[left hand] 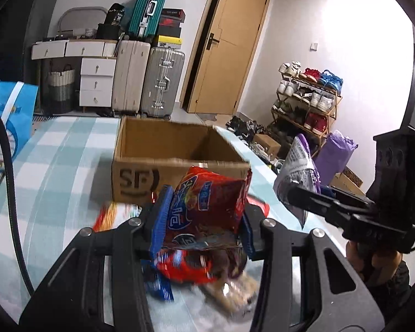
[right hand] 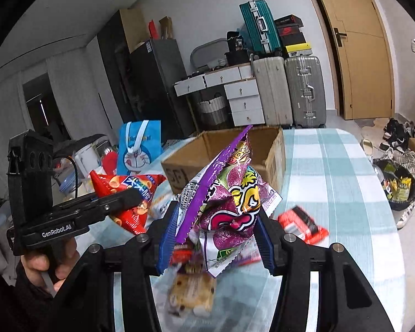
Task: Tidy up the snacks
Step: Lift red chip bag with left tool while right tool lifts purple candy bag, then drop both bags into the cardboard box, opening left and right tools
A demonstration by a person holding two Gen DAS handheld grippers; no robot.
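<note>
Fingers: left gripper (left hand: 200, 221) is clamped on red snack bag (left hand: 207, 207), right gripper (right hand: 217, 227) on purple candy bag (right hand: 229, 202), both held above checked tablecloth (right hand: 332, 171) before cardboard box (left hand: 163, 149). Handling: judged light, crinkly, slippery; best gripped mid-body.

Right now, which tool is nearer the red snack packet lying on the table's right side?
Right. The right tool, holding the purple bag, is beside that packet; the left tool is across, further away.

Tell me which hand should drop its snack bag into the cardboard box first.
Left, probably. The left gripper holds the red bag directly before the open cardboard box. The right gripper, holding the purple bag, sits off toward the box's corner.
</note>
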